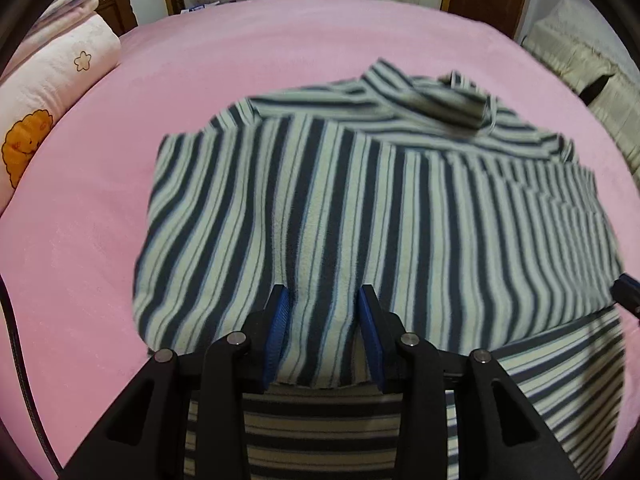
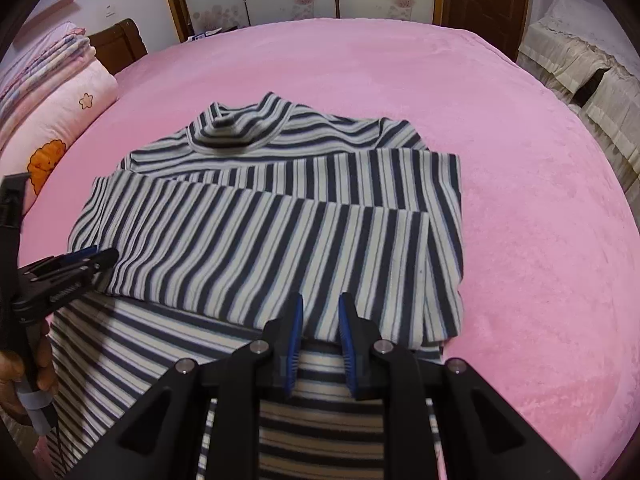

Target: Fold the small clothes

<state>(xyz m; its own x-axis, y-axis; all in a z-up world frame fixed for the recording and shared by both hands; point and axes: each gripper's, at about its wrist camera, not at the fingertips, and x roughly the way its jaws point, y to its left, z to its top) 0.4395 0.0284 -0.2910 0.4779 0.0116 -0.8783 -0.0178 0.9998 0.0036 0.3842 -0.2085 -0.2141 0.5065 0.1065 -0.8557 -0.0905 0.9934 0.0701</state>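
A navy-and-cream striped turtleneck top [image 1: 360,208] lies on the pink bed, collar [image 2: 240,128] at the far end, both sleeves folded across the body. My left gripper [image 1: 323,300] is open, its blue pads on either side of the near edge of a folded sleeve layer. My right gripper [image 2: 320,308] is open, narrower, with the near edge of the folded sleeve [image 2: 280,248] between its pads. The left gripper also shows at the left of the right wrist view [image 2: 94,258]. The top's lower hem runs under both grippers.
The pink blanket [image 2: 520,200] covers the bed all around the top. Pink pillows and folded bedding [image 1: 60,80] lie at the far left. A cream-covered sofa [image 2: 580,64] stands beyond the right edge. Wardrobe doors and a brown door stand at the back.
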